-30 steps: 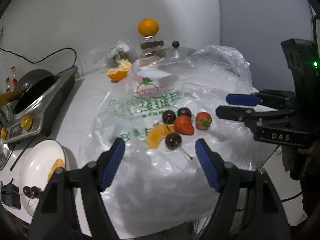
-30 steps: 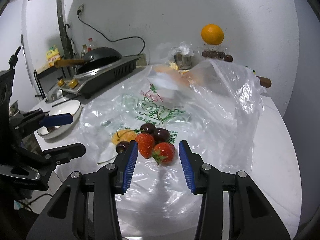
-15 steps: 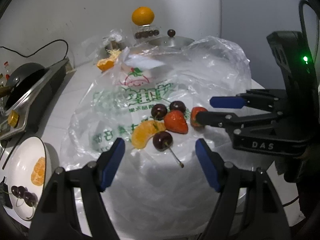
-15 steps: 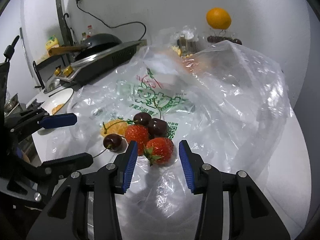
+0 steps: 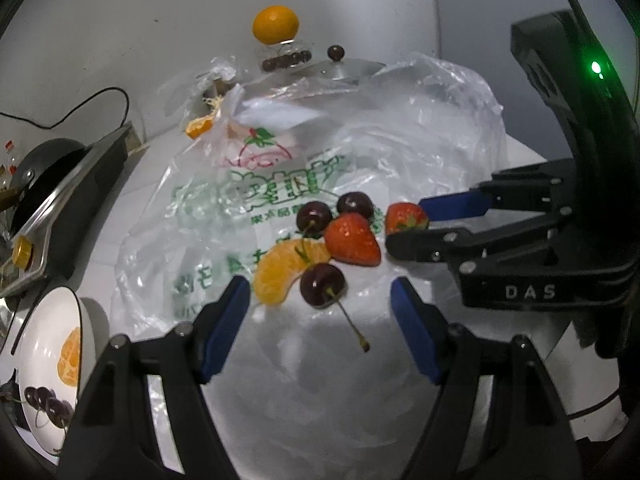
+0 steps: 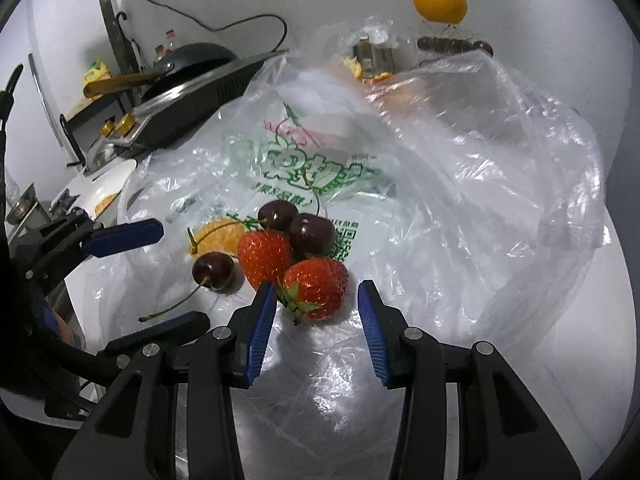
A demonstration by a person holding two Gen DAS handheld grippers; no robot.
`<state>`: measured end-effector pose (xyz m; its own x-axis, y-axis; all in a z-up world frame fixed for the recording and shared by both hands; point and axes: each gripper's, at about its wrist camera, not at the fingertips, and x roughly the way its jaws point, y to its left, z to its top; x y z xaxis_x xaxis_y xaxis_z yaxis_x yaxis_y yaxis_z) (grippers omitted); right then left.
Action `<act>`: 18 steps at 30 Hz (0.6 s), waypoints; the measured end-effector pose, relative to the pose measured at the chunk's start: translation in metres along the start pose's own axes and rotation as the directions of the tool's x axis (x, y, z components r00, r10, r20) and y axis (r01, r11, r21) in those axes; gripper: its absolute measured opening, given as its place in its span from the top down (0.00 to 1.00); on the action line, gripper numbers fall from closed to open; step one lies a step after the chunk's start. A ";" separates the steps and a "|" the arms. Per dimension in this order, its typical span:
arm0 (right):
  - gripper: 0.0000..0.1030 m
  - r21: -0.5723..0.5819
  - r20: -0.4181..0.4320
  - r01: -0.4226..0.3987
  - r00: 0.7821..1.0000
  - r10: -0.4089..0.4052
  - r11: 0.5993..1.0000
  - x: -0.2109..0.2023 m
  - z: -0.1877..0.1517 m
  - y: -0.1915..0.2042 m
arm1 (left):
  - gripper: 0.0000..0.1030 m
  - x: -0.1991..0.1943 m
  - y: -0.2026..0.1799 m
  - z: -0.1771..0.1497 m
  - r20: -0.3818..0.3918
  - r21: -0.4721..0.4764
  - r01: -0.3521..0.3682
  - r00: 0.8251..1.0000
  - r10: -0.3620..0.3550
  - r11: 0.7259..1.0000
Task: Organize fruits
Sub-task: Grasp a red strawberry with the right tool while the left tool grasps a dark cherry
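— Why does the right gripper [image 6: 316, 312] sit so low on the crinkled clear plastic bag with green print [image 6: 460, 184]?

— Its blue-padded fingers stand apart on either side of the nearer red strawberry with the green leafy cap [image 6: 316, 288], not yet touching it — placed, it seems, to close on that one fruit without disturbing the second red strawberry [image 6: 264, 254] touching it.

— And the left gripper [image 5: 320, 308]?

— Spread wide and holding nothing, it frames the dark cherry with the long stem [image 5: 322, 284] and the orange mandarin segment [image 5: 280, 268]. Likely it lines up its own pick.

— Where would the fruit go?

— Probably into the white ceramic bowl [image 5: 36, 336] at the left edge of the counter, which already holds a mandarin piece and dark cherries — like with like, one would judge.

— Any risk?

— The pile is tight; two more dark cherries [image 6: 296, 226] lean against the strawberries, so a squeeze may roll them on the slippery film.
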<state>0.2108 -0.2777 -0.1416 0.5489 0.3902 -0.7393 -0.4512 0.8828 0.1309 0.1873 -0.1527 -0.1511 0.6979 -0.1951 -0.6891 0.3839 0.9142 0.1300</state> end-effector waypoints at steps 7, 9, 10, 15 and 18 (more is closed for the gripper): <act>0.66 -0.006 0.015 -0.014 1.000 0.014 1.000 -0.002 -0.001 0.000 | 0.29 0.010 -0.007 0.002 -0.016 0.024 -0.010 1.000 0.010 1.000; 0.67 -0.002 0.033 -0.022 0.999 0.022 1.000 -0.007 -0.002 -0.001 | 0.29 0.011 -0.009 0.003 -0.017 0.024 -0.010 1.000 0.010 1.000; 0.67 0.000 0.043 -0.028 0.999 0.028 1.000 -0.009 -0.002 -0.002 | 0.29 0.012 -0.009 0.004 -0.018 0.026 -0.010 1.000 0.010 1.000; 0.67 0.004 0.072 -0.053 0.996 0.053 0.999 -0.017 -0.005 -0.003 | 0.44 0.014 -0.009 0.006 -0.029 0.025 -0.002 1.000 0.003 1.000; 0.67 0.005 0.072 -0.058 0.996 0.057 0.998 -0.019 -0.007 -0.004 | 0.48 0.018 -0.007 0.007 -0.042 0.009 0.024 0.999 -0.024 1.000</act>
<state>0.1974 -0.2904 -0.1327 0.5711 0.4577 -0.6814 -0.4788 0.8600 0.1763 0.2014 -0.1654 -0.1598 0.6628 -0.2018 -0.7211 0.4062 0.9059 0.1197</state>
